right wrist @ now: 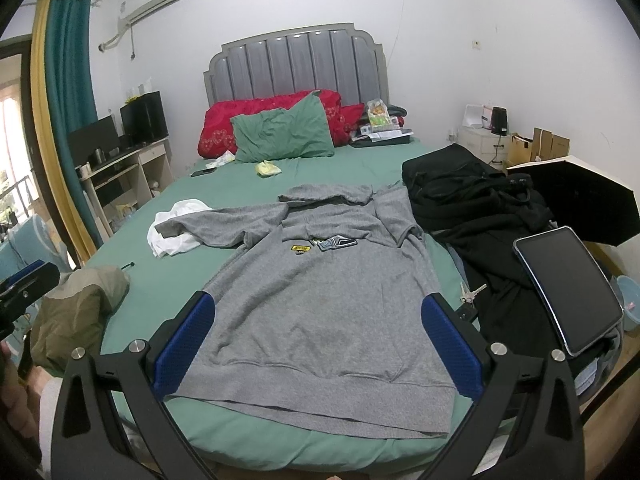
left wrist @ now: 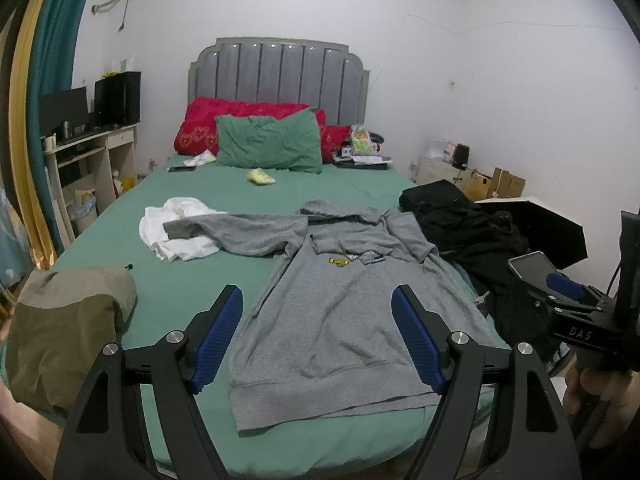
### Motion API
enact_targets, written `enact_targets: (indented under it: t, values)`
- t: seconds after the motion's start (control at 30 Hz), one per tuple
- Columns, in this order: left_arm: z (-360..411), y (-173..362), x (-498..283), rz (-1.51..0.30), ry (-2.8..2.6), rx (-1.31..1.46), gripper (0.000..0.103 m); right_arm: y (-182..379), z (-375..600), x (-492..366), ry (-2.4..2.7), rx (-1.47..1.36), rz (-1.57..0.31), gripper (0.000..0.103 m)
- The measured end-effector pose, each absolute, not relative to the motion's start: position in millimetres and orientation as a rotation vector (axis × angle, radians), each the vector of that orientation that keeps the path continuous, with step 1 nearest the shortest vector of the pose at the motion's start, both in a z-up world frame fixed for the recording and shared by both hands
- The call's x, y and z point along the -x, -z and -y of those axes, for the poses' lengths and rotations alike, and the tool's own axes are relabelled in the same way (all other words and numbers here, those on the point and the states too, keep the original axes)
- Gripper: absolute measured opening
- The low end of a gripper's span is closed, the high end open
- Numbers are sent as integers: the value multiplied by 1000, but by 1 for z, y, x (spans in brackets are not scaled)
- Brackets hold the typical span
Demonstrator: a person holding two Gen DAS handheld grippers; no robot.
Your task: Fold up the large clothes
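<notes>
Both grippers, left gripper [left wrist: 318,336] and right gripper [right wrist: 320,344], hang wide open over the grey hoodie [right wrist: 320,300]; I'd pinch the hem corners first, keeping the fabric flat on the bed [right wrist: 168,280].

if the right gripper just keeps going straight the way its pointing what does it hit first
Most likely the grey hoodie spread on the green bed. The right gripper is open, and its fingers frame the hoodie's lower body above the hem, with nothing visible between. Depth is unclear in the fisheye view, so the exact contact spot is uncertain.
</notes>
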State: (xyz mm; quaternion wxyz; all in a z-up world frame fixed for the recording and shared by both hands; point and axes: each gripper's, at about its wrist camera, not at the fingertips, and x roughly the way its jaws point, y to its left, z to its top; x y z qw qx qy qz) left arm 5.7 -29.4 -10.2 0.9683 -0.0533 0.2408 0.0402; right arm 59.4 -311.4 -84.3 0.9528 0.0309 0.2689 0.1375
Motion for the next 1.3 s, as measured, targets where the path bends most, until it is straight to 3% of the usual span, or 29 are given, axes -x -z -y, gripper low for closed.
enact_targets:
  t: [0.2, 0.47, 0.67, 0.73, 0.93, 1.3]
  values:
    - [19, 21, -25, -514, -57, 109, 80, 99, 308, -76, -278, -49, -584, 102]
    - [-38, 78, -126, -624, -93, 135, 80, 132, 262, -146, -346, 145, -648, 101]
    - [-105, 118, -205, -657, -156, 153, 80, 150, 199, -232, -438, 269, -682, 82]
    - [-137, 137, -223, -673, -195, 192, 80, 154, 160, -266, -489, 307, -685, 76]
    - [-221, 192, -229, -803, -323, 328, 80, 160, 11, -328, -665, 475, -596, 69]
    - [-291, 208, -231, -873, -364, 479, 80, 231, -245, -411, -806, 755, -633, 67]
